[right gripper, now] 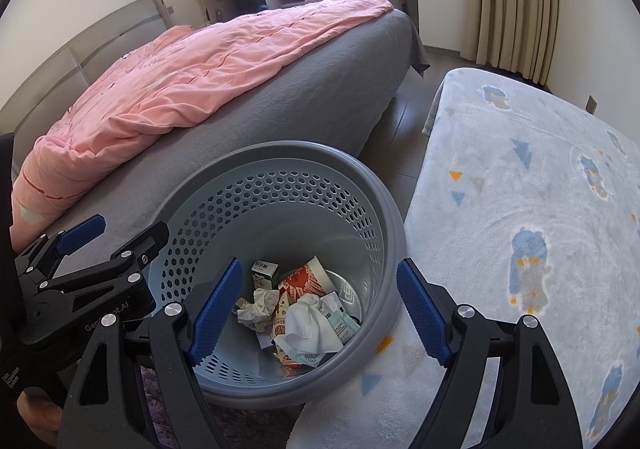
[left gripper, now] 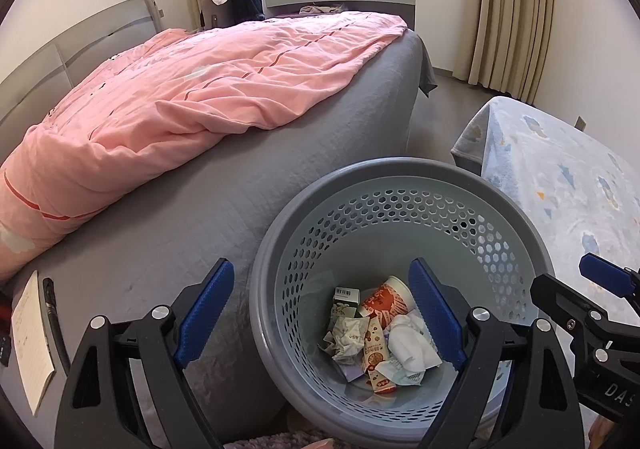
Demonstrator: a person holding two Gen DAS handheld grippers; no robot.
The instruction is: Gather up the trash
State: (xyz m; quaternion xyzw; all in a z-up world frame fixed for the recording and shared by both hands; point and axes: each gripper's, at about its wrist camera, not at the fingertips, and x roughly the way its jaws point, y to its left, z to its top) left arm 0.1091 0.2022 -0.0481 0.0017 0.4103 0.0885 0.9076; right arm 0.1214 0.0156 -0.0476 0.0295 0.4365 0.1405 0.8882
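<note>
A grey perforated waste basket (left gripper: 400, 177) stands on the floor between the bed and a covered surface; it also shows in the right wrist view (right gripper: 280, 153). Inside lie crumpled paper (left gripper: 348, 341), a red paper cup (left gripper: 384, 297), a small carton (left gripper: 346, 295), wrappers and a white tissue (right gripper: 308, 321). My left gripper (left gripper: 320, 313) is open and empty, its jaws straddling the basket's left rim. My right gripper (right gripper: 320, 313) is open and empty above the basket's right side. Each gripper shows at the edge of the other's view.
A bed with a grey sheet (left gripper: 224, 209) and pink quilt (left gripper: 192, 89) lies to the left. A notebook and pen (left gripper: 32, 345) lie on its near corner. A pale blue patterned blanket (right gripper: 520, 209) covers a surface to the right. Curtains and a window stand at the back.
</note>
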